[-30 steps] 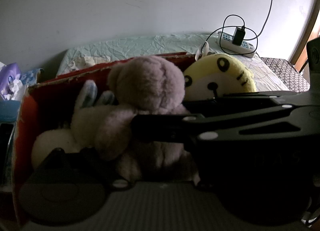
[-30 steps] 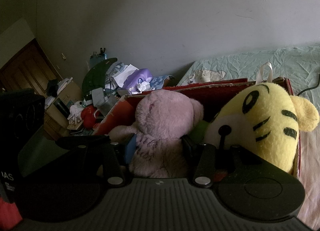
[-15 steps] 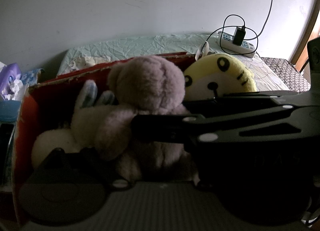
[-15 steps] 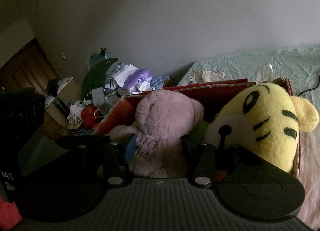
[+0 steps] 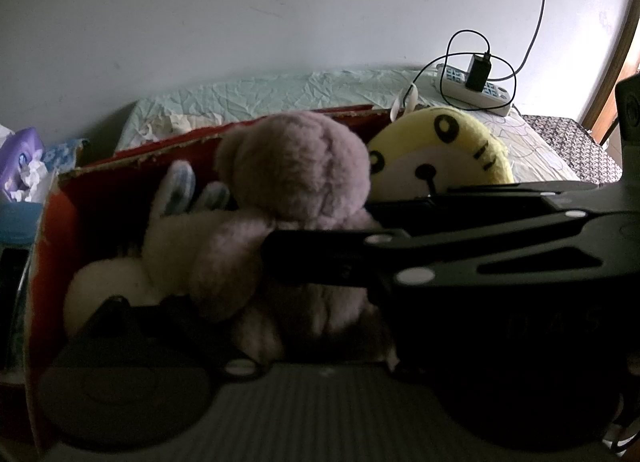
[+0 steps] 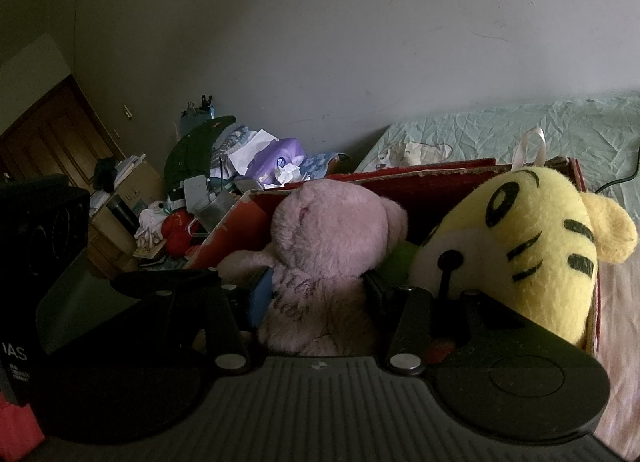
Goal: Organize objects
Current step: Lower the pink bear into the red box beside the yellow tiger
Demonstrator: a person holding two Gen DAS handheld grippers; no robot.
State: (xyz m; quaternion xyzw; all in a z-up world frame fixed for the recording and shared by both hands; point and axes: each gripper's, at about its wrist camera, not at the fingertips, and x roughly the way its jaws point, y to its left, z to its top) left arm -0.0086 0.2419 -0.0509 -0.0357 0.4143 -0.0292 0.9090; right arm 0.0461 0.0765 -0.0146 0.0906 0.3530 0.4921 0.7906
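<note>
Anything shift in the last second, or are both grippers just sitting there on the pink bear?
Nothing visibly changed. The right gripper still brackets the pink bear in the red box, with the yellow tiger beside it; the left gripper's view matches too.

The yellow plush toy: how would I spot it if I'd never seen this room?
Find the red cardboard box on the bed against the pale wall. Three soft toys sit in it; the yellow plush toy fills the end nearest the power strip, beside the pink teddy bear. It alone is bright yellow, with black stripes and a white muzzle.
</note>
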